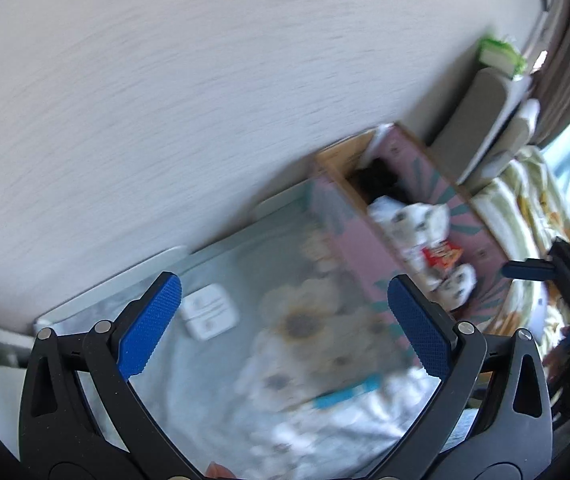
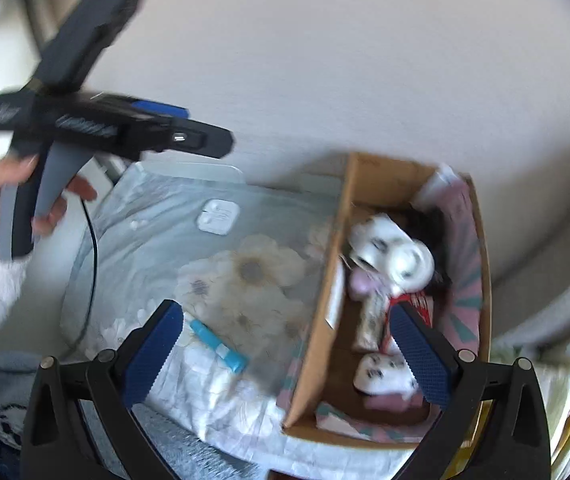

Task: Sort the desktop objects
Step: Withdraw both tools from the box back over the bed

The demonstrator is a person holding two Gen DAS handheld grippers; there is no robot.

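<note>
cardboard box [image 2: 317,292] with a pink and teal printed outside is stood at the right end of the floral cloth [image 2: 157,248], open side up, presumably so that sorted things can be dropped in from above. it already holds white packets printed with cartoon faces [image 2: 393,256], a red snack packet [image 2: 419,306] and something dark at the back; these are judged to be items already sorted. two things are left out on the cloth: a white earphone case [image 2: 218,216] near the far edge and a light blue tube [image 2: 218,346] lying flat, just beside the box wall.

the right gripper [image 2: 285,356] is held above the tube and the box edge with its jaws wide apart and nothing between them, a position that suits a descent onto the tube. the left gripper [image 1: 283,326] is likewise spread and empty, raised over the cloth; in the right wrist view it is seen lifted well above the table in the person's hand [image 2: 17,200].

lettering on the red packet is too blurred to be read, and a pale mark on the left gripper's body cannot be made out either. no brand can be told on the case.
</note>
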